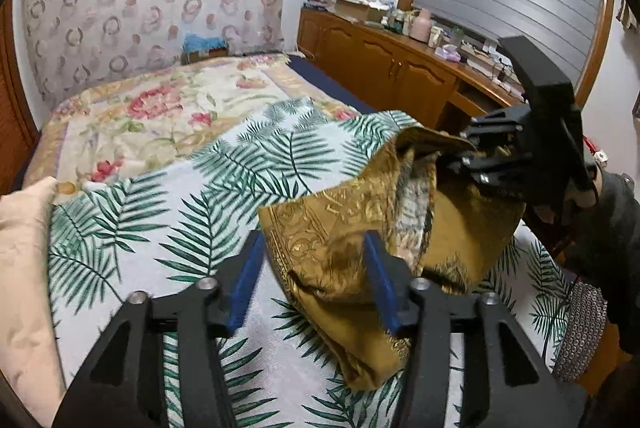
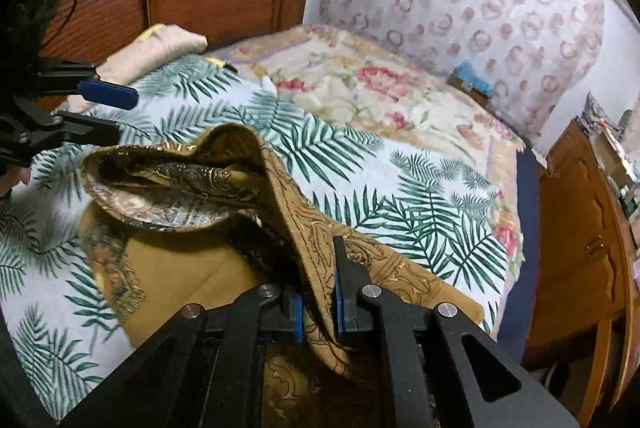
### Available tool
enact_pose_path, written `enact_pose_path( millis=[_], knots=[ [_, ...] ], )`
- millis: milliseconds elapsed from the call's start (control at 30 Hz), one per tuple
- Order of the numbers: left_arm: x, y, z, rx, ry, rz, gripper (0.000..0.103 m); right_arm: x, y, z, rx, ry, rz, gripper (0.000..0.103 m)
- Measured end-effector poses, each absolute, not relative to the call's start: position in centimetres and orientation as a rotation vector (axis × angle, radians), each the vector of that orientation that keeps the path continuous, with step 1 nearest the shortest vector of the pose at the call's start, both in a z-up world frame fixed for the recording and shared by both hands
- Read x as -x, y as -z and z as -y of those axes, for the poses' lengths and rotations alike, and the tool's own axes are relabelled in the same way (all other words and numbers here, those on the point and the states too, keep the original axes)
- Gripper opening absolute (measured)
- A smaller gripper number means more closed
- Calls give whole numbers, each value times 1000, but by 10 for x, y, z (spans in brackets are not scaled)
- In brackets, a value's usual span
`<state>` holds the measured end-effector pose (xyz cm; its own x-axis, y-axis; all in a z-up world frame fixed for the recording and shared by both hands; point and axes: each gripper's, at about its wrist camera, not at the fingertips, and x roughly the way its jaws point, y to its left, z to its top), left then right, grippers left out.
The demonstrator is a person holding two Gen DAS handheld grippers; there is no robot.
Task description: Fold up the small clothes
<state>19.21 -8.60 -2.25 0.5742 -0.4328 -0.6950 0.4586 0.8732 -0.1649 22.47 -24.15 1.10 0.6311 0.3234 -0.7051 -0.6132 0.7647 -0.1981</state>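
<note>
A small mustard-gold garment [image 1: 344, 248] with ornate gold print lies crumpled on the palm-leaf sheet [image 1: 168, 228]. My left gripper [image 1: 313, 238] is open; the garment's near-left corner lies between its blue fingers [image 1: 246, 284] without being pinched. My right gripper [image 1: 486, 158] holds a raised fold of the garment at its far right side. In the right wrist view, that right gripper [image 2: 318, 284] is shut on a hem of the garment [image 2: 180, 268], which arches up from the jaws and drapes over to the left. There the left gripper [image 2: 116, 112] stands open at the left edge.
The palm-leaf sheet [image 2: 420, 188] overlies a floral quilt [image 1: 160, 116] on a bed. A beige pillow [image 1: 24, 248] sits at the left edge. A wooden cabinet [image 1: 384, 68] with cluttered top runs along the bed's right side. A patterned cloth [image 1: 584, 328] hangs near the right.
</note>
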Motion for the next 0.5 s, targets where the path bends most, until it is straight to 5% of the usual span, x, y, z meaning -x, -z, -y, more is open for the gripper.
enact_pose_path(
  millis=[167,500],
  knots=[
    [-197,36,92,-50,553,-844,69,-239,-33,256,335,-462,-664,45],
    [-190,27,96,-34,644,-823,71,-220,-66,282,203,-266,-577,53]
  ],
)
